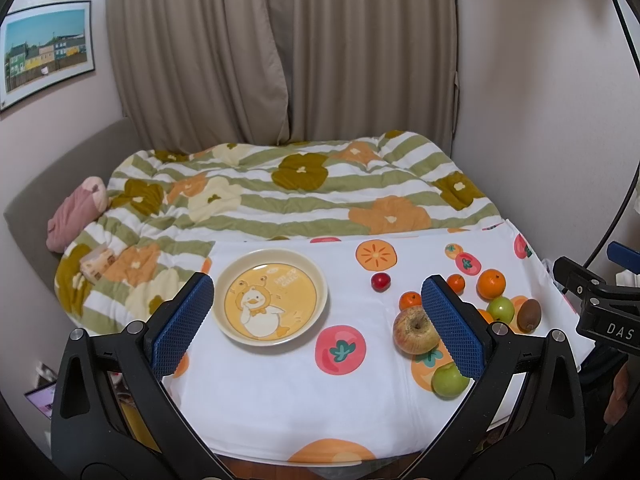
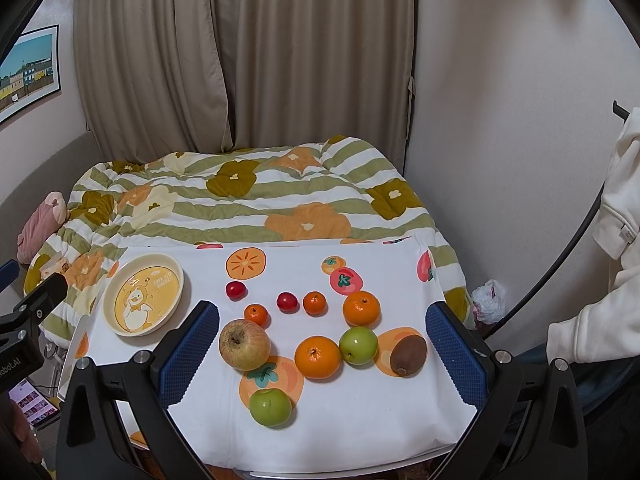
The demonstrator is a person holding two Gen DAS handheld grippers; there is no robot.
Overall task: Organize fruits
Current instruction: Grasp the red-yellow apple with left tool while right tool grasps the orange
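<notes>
My left fingers (image 1: 316, 312) stand wide apart and hold nothing, above the white cloth (image 1: 280, 392) with the duck plate (image 1: 270, 297) between them. My right fingers (image 2: 323, 344) are spread too, framing the loose fruit: russet apple (image 2: 244, 345), orange (image 2: 317, 357), kiwi (image 2: 408, 349). A green apple (image 2: 270, 407) sits nearest the cloth's front edge.

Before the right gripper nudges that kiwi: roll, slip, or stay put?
The kiwi is egg-shaped and lies on its side, so it would probably wobble rather than roll straight. Its fuzzy skin likely grips the pads. The cloth should damp sliding.
</notes>
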